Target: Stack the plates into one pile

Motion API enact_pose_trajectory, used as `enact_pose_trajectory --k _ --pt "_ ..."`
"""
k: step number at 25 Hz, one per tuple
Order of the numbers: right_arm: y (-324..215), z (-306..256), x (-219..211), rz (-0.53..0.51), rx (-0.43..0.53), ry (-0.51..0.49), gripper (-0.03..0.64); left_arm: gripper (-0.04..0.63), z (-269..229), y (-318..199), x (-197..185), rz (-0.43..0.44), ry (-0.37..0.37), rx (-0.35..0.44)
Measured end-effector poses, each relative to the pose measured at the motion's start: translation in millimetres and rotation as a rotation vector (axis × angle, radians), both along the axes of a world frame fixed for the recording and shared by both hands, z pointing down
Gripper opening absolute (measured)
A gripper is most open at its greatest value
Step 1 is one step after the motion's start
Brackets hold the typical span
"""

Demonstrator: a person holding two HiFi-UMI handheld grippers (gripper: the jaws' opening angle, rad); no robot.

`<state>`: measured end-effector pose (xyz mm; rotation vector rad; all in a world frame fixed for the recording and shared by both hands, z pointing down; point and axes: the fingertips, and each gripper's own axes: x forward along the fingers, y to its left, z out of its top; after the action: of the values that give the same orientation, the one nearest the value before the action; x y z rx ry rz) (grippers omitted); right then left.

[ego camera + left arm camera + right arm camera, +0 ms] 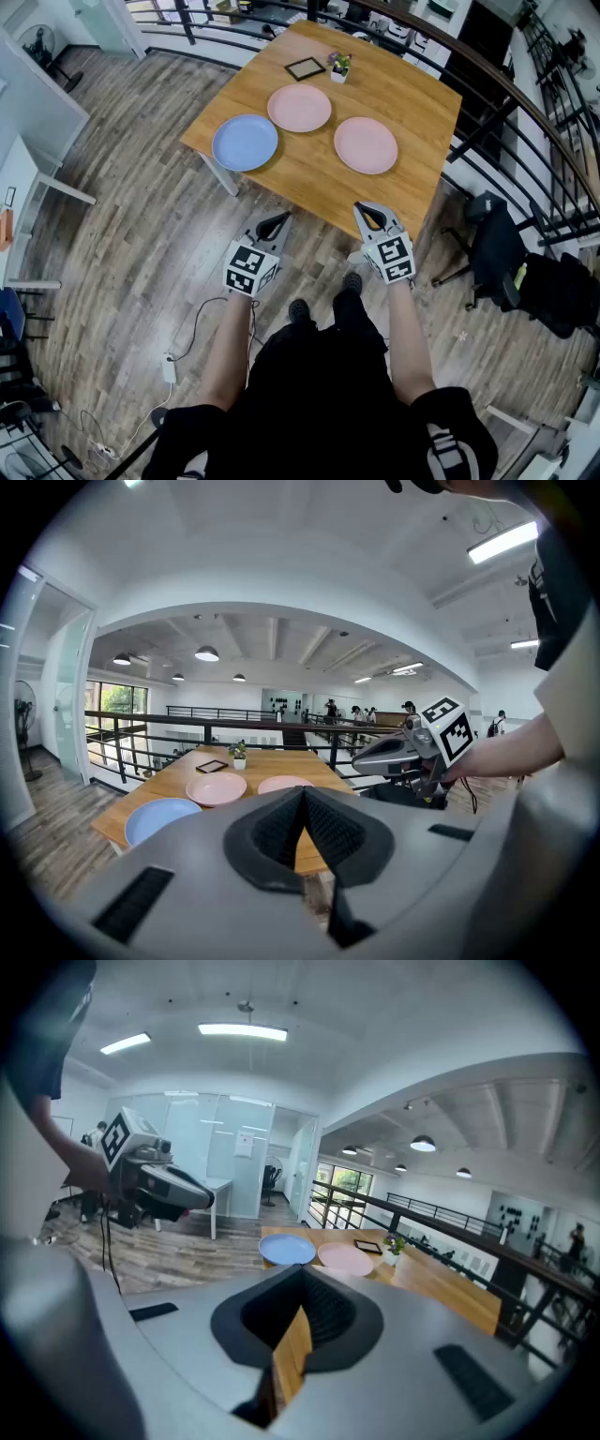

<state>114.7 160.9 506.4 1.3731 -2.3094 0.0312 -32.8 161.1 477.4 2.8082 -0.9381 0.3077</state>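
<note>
1. Wooden floor [141, 216] fills most of the head view, and a dark metal railing [525, 103] runs along the right side behind the counter.
2. A square wooden counter [412, 94] stands on this floor, with one corner turned toward the person.
3. The person's two bare forearms reach forward, and both grippers are over the floor, short of the near edge of the counter and well apart from the plates.
4. The left gripper [280, 218] has its fingers [272, 832] closed together, with nothing between them.
5. The right gripper [362, 209] also has its fingers [328, 1312] closed and holds nothing.
6. Three plates lie flat on the counter, each separate and none on another.
7. The blue plate [245, 142] is near the left edge.
8. The first pink plate [299, 108] is just beside it, farther from the person.
9. The second pink plate [366, 145] lies to the right, apart from both.
10. A black flat frame [305, 68] and a small potted plant [340, 66] sit beyond the plates, near each other.
</note>
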Motion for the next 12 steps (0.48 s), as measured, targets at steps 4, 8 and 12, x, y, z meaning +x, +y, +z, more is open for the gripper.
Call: enact_pose_trajectory --k 4,8,12 --pt "-5.9 -10.4 -7.4 -0.010 0.023 -0.016 0.006 0.021 -14.6 -2.9 12.0 -0.001 0.018 0.020" --pt "-5.5 -9.9 -17.2 -0.028 0.028 0.004 0.006 0.021 -20.5 -2.6 13.1 -0.007 0.021 0.037" --pt "0.9 -6.7 -13.9 -0.015 0.026 -0.003 0.007 0.021 -14.9 3.1 6.0 -0.009 0.021 0.019"
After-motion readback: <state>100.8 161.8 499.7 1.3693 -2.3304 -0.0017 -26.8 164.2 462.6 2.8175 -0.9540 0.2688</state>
